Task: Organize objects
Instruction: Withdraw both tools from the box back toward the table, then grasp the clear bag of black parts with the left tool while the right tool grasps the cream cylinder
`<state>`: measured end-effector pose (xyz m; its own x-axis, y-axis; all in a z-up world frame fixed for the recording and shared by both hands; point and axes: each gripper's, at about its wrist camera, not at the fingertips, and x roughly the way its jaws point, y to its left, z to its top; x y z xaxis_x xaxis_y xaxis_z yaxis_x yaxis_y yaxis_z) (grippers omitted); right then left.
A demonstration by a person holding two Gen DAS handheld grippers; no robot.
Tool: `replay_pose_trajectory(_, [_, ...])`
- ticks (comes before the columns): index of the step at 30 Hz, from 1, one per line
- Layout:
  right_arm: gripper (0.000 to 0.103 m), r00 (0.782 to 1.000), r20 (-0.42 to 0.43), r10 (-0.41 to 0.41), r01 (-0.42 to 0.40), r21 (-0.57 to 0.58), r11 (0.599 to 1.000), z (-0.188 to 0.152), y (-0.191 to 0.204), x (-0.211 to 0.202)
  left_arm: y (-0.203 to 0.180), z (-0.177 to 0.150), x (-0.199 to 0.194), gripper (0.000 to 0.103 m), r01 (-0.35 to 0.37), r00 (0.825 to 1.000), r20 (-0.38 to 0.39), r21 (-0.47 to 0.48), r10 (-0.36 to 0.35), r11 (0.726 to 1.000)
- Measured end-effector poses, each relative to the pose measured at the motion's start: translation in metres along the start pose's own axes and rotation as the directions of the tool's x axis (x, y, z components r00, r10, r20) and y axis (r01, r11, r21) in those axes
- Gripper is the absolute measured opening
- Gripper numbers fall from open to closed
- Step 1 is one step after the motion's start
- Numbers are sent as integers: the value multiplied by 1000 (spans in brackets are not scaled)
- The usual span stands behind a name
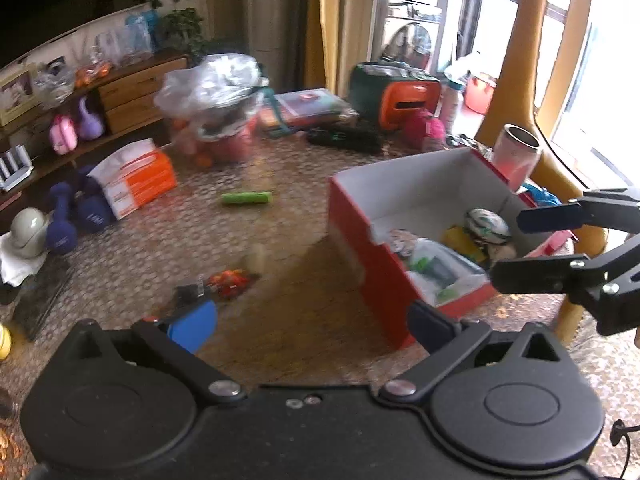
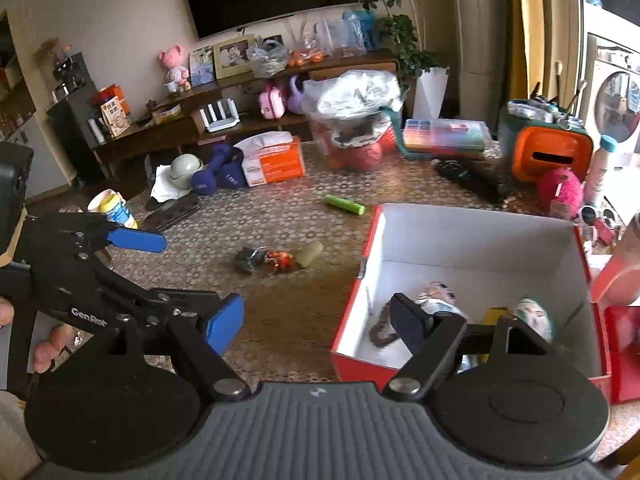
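Note:
A red box with a white inside stands on the patterned table and holds several small items. Loose on the table lie a green tube, a beige cylinder and a small orange and black bundle. My left gripper is open and empty, left of the box; it also shows in the right wrist view. My right gripper is open and empty at the box's near left corner; it shows in the left wrist view over the box.
An orange tissue box, purple dumbbells, a plastic-covered basket, an orange and green bag and a pink tumbler crowd the table's far side. A wooden shelf stands behind.

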<state>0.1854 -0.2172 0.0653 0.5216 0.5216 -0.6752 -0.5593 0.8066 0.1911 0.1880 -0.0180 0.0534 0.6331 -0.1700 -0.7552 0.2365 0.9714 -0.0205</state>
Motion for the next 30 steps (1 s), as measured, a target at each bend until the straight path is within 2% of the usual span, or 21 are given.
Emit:
replay_pose_trajectory(7, [80, 999, -30, 31, -31, 10, 999, 7, 19, 27, 51, -17, -4, 102, -25, 1000, 9, -96, 26, 995])
replay_pose_trajectory(12, [80, 998, -49, 42, -42, 10, 999, 19, 32, 49, 76, -35, 6, 103, -97, 993, 56, -86, 102, 992])
replay_pose_trajectory(16, [80, 997, -72, 38, -37, 5, 999, 31, 41, 72, 95, -44, 25, 102, -105, 994, 29, -120, 109, 987])
replay_pose_trajectory(22, [80, 992, -122, 24, -25, -1, 1000, 48, 49, 115, 125, -50, 56, 102, -64, 998, -16, -207, 62, 976])
replay_pose_trajectory(25, [80, 989, -147, 14, -14, -3, 1000, 55, 51, 138, 140, -52, 74, 102, -78, 997, -40, -251, 70, 965])
replay_pose_trajectory(30, [80, 982, -189, 7, -2, 23, 1000, 68, 48, 176, 154, -53, 102, 102, -103, 994, -68, -266, 89, 958])
